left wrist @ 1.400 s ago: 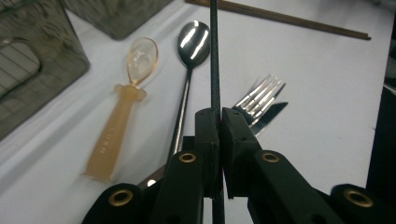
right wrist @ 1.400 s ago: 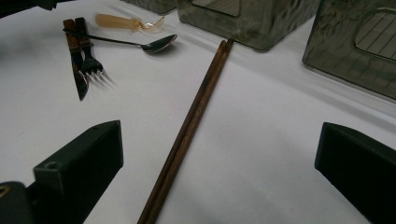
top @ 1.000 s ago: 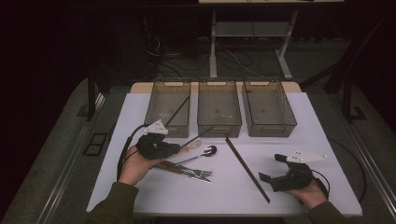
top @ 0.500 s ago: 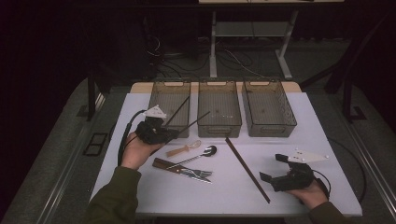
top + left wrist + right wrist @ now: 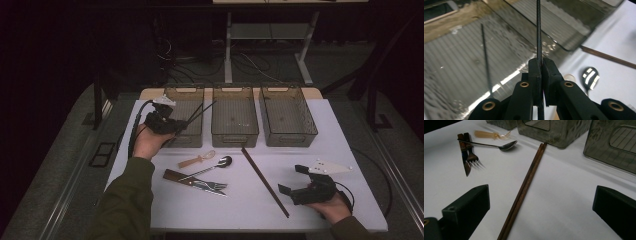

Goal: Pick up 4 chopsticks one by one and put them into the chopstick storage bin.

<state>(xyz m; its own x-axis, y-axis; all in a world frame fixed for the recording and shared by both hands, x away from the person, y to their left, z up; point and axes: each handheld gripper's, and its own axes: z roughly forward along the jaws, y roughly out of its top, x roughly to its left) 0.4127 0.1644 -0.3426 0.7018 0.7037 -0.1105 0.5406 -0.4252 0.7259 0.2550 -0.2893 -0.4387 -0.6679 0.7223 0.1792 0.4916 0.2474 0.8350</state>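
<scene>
The left gripper (image 5: 176, 125), pinching black chopsticks (image 5: 200, 112), has carried them from the surface (image 5: 350, 150) up over the left bin (image 5: 186, 137), ready to drop. The right gripper (image 5: 295, 179) rests spread by brown chopsticks (image 5: 265, 181).

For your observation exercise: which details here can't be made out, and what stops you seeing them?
- Black chopstick: both ends cut off by the frame edges in the left gripper view.
- Second black stick in the left bin: lower end hidden behind the left tool.
- Brown chopsticks: near end cut off, right gripper view.
- Fork: tines too small, high view.
</scene>
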